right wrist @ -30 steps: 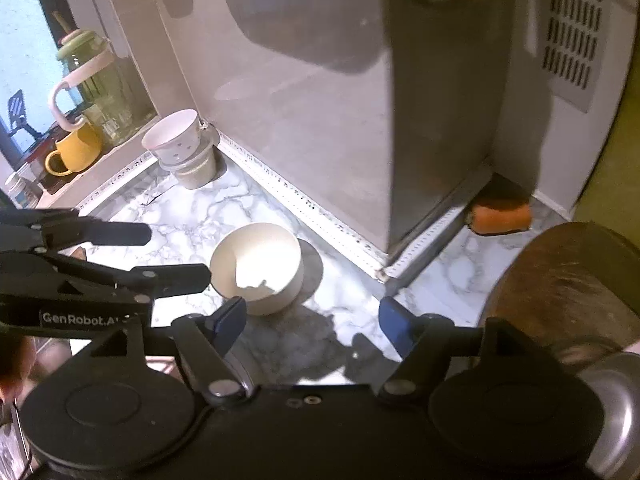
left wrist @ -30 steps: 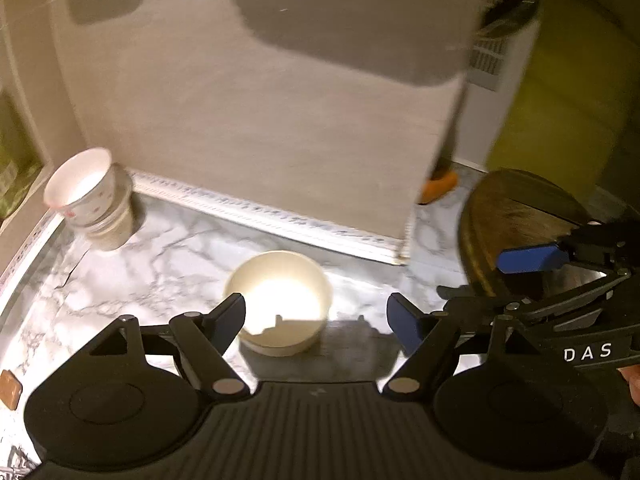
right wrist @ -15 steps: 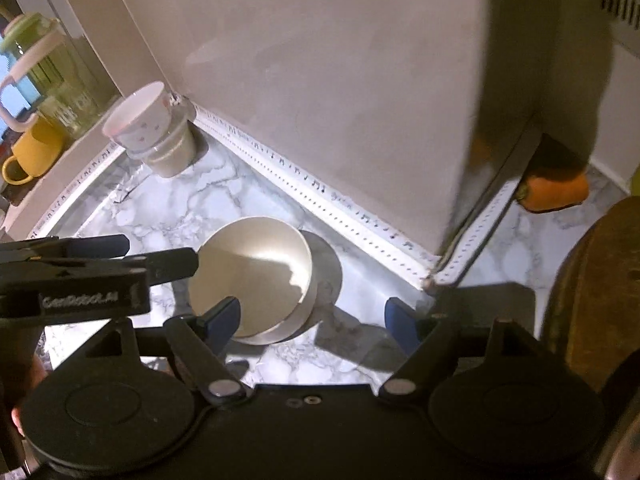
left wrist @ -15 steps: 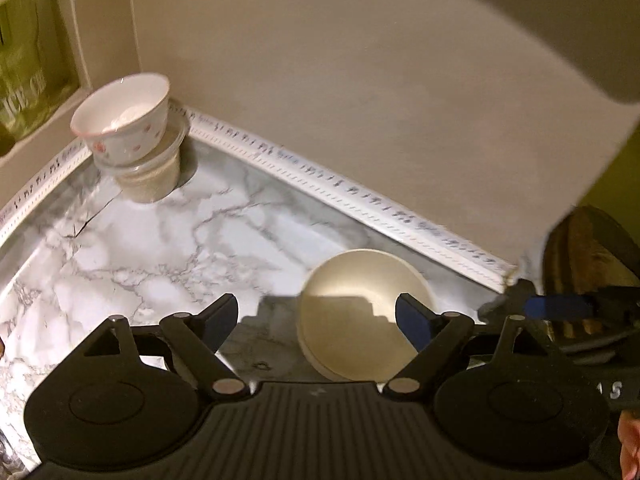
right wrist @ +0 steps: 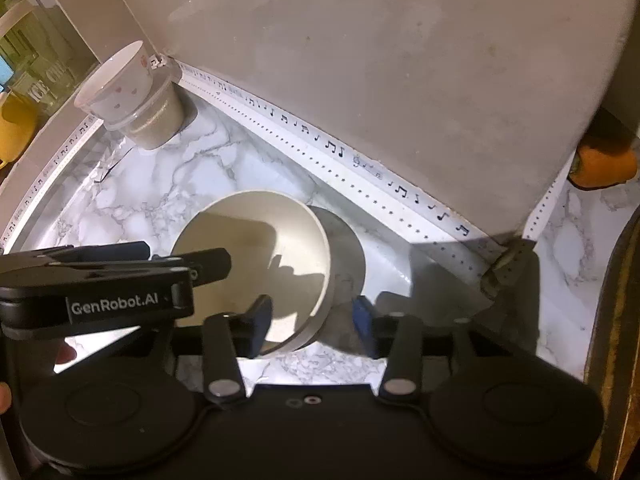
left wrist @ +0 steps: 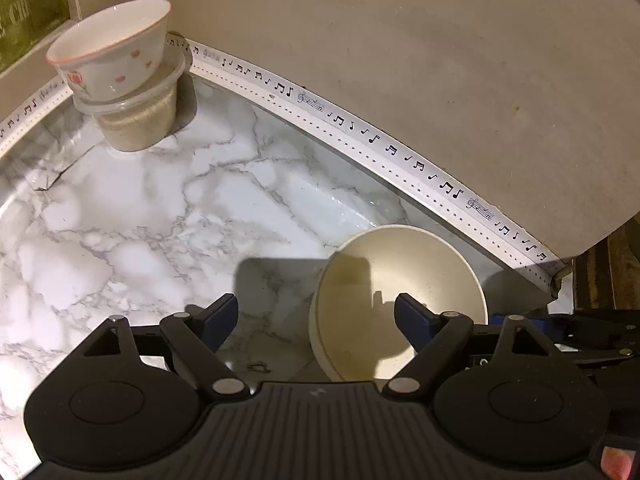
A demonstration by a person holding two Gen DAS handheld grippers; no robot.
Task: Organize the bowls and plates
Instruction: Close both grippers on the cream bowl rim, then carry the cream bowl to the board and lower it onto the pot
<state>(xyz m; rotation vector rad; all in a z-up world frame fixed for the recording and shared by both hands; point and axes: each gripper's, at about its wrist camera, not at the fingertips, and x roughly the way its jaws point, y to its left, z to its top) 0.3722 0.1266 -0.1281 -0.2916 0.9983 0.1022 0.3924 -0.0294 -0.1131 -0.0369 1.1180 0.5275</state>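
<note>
Marble-patterned table (left wrist: 120,220) carries the cream bowl (right wrist: 256,264) near its back edge. Right gripper (right wrist: 312,316), jaws just closing, straddles the rim unpressed; seat deeper. Left gripper (left wrist: 316,320) is spread.

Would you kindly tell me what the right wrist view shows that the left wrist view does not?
Only the right wrist view: an orange object, a yellow mug, and the right tool, jaws just closing, straddling the cream bowl's rim. Only the left wrist view: the left tool's jaws from behind, lately opened wider. Both: that bowl, the floral bowl stacked on a clear tub, the marble counter.
</note>
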